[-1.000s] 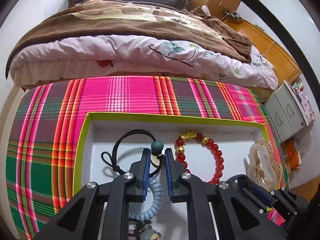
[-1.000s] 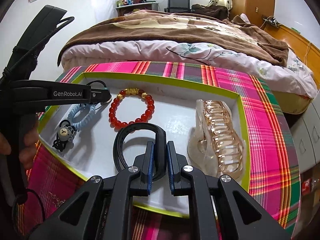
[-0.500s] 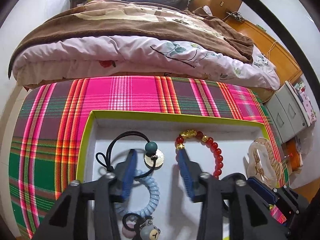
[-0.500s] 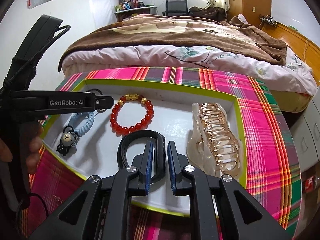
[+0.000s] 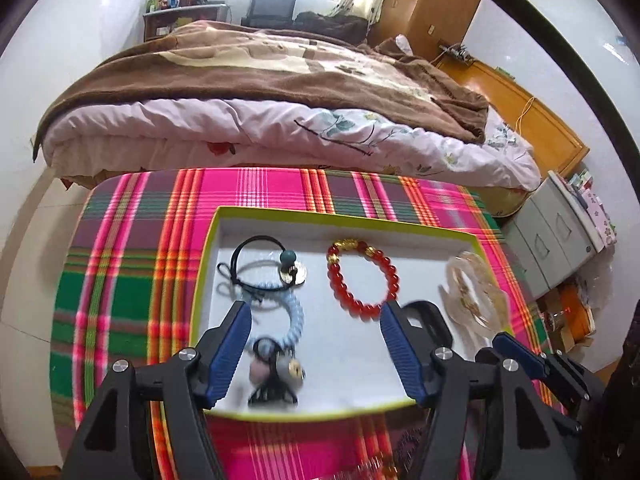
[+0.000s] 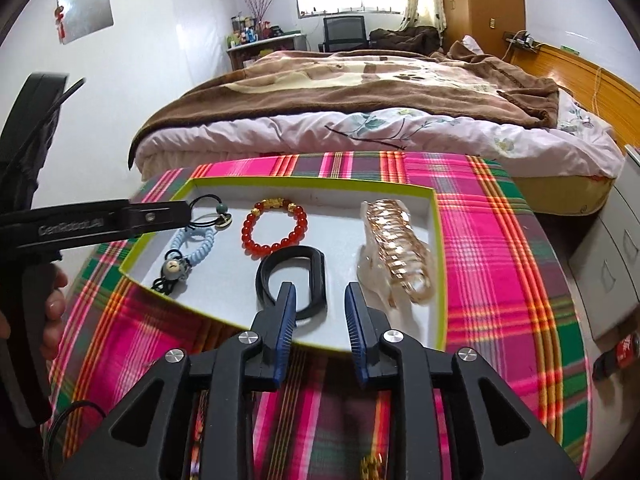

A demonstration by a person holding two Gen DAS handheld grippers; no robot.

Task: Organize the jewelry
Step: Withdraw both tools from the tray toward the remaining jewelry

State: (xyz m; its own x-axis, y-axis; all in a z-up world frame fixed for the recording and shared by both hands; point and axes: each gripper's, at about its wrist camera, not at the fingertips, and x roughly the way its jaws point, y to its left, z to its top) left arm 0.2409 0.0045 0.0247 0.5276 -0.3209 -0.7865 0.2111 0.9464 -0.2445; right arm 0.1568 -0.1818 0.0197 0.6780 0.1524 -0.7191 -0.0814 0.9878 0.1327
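Note:
A green-rimmed white tray (image 5: 276,213) (image 6: 308,181) sits on the plaid cloth. In it lie a black cord with a teal bead and gold charm (image 5: 289,264) (image 6: 221,216), a light blue coil hair tie (image 5: 294,312) (image 6: 198,246), a red bead bracelet (image 5: 362,276) (image 6: 276,226), a black band (image 6: 312,276) (image 5: 430,316) and a clear gold hair claw (image 6: 396,248) (image 5: 472,292). My left gripper (image 5: 314,312) is open and empty above the tray's near part. My right gripper (image 6: 320,294) is open and empty, just above the black band.
The plaid-covered table (image 6: 500,248) ends at a bed with a brown blanket (image 6: 380,80). A grey drawer unit (image 5: 556,232) stands to the right. The left gripper's body (image 6: 92,224) reaches over the tray's left edge in the right wrist view.
Both grippers have opened and pulled back and up from the tray. The left let go of the black cord with the charm; the right let go of the black band.

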